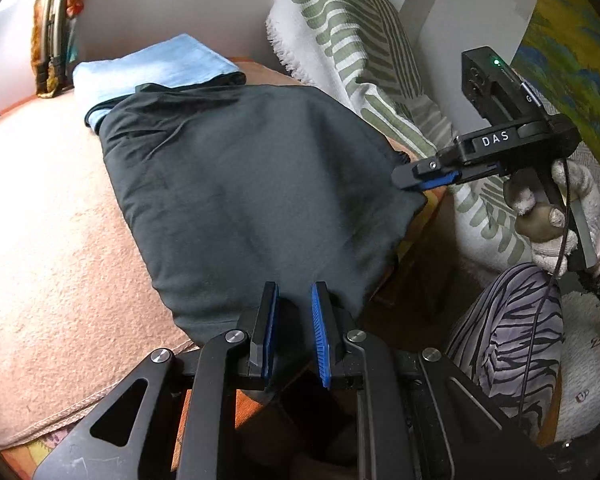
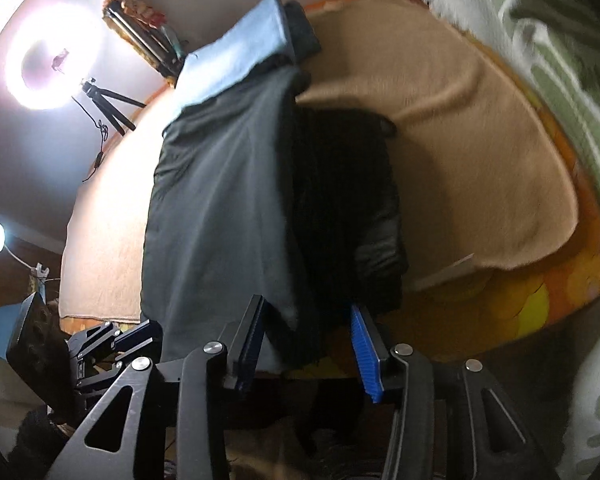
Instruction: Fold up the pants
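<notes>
Dark grey pants [image 1: 240,184] lie spread on a peach blanket [image 1: 52,240], their near end hanging over the bed's edge. My left gripper [image 1: 294,300] is open, its blue pads astride the near hem of the pants. My right gripper [image 1: 424,182] reaches in from the right at the pants' right edge. In the right wrist view the pants [image 2: 220,208] hang in a lifted fold and my right gripper [image 2: 308,320] is open, with a corner of the cloth between its fingers. The left gripper [image 2: 112,340] shows at lower left.
A folded light blue cloth [image 1: 152,68] lies beyond the pants. A white and green patterned throw [image 1: 340,48] drapes at the right. A ring light [image 2: 48,72] on a tripod stands by the wall. My striped trouser leg [image 1: 512,336] is at lower right.
</notes>
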A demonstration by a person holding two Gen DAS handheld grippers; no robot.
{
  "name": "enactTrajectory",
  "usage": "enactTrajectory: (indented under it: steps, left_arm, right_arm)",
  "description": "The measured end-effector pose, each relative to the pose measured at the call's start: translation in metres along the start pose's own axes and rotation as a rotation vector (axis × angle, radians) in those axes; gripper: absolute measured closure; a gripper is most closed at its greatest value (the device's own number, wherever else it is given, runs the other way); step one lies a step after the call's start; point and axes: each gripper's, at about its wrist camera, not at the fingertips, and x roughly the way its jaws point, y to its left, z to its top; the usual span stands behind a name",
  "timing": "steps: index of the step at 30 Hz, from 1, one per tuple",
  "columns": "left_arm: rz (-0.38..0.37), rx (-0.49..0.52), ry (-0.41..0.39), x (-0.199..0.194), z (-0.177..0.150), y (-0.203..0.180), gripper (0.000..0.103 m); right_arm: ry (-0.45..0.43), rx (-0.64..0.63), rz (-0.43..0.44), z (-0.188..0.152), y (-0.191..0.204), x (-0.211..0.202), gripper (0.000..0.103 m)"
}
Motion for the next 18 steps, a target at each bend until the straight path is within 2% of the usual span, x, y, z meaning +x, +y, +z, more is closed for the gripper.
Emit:
enactTrajectory:
  steps: [3,5,6,8,11,16,18]
  left_arm:
    - [-0.001,0.001,-0.002,0.001,0.000,-0.001,0.088]
    - [-0.002,0.000,-0.003,0.002,0.000,-0.002,0.088]
    - [-0.004,-0.001,-0.001,0.002,0.000,-0.003,0.088]
    - [-0.008,0.002,-0.005,-0.001,0.001,-0.004,0.086]
    - [-0.005,-0.001,-0.018,-0.010,0.002,-0.001,0.072]
    - [0.032,-0.048,-0.025,-0.025,0.012,0.023,0.072]
    - [0.047,-0.078,-0.021,-0.027,0.016,0.033,0.072]
  right_arm:
    - [0.023,-0.029,0.030,-0.003,0.007,0.004,0.075]
    - [0.023,-0.052,0.038,-0.006,0.013,0.002,0.094]
    - [0.020,-0.060,0.043,-0.008,0.016,0.000,0.097]
    - [0.001,-0.079,0.038,-0.009,0.019,-0.010,0.099]
    - [-0.037,-0.093,0.009,-0.009,0.015,-0.028,0.100]
    - [-0.006,-0.036,-0.045,-0.012,-0.011,-0.024,0.100]
    - [0.007,-0.044,-0.031,-0.013,-0.011,-0.019,0.094]
